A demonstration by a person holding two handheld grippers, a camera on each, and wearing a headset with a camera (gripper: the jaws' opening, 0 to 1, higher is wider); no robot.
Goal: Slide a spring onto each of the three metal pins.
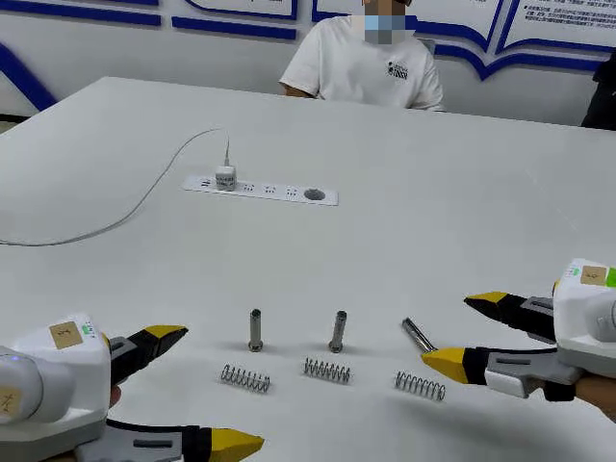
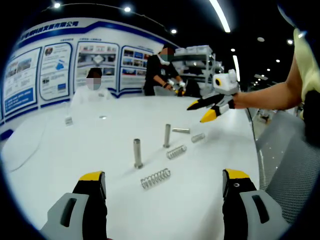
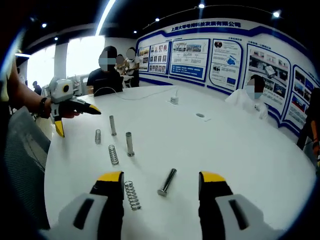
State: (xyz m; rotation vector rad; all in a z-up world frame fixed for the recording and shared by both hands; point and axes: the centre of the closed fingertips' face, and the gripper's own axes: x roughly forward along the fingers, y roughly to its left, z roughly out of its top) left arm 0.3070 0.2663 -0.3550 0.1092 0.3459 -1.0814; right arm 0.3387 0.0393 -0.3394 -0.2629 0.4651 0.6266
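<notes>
1. White table [image 1: 433, 241], plain top.
2. left pin [image 1: 255, 329] and middle pin [image 1: 338, 330] stand upright on it; right pin [image 1: 417, 334] lies on its side.
3. left spring [image 1: 244, 378], middle spring [image 1: 327, 370] and right spring [image 1: 420, 386] lie flat, one just in front of each pin, not touching.
4. socket strip [image 1: 261, 189] sits in the tabletop farther back, with a white plug [image 1: 225, 177] in it.
5. white cable [image 1: 115, 223] runs from the plug leftward across the top.
</notes>
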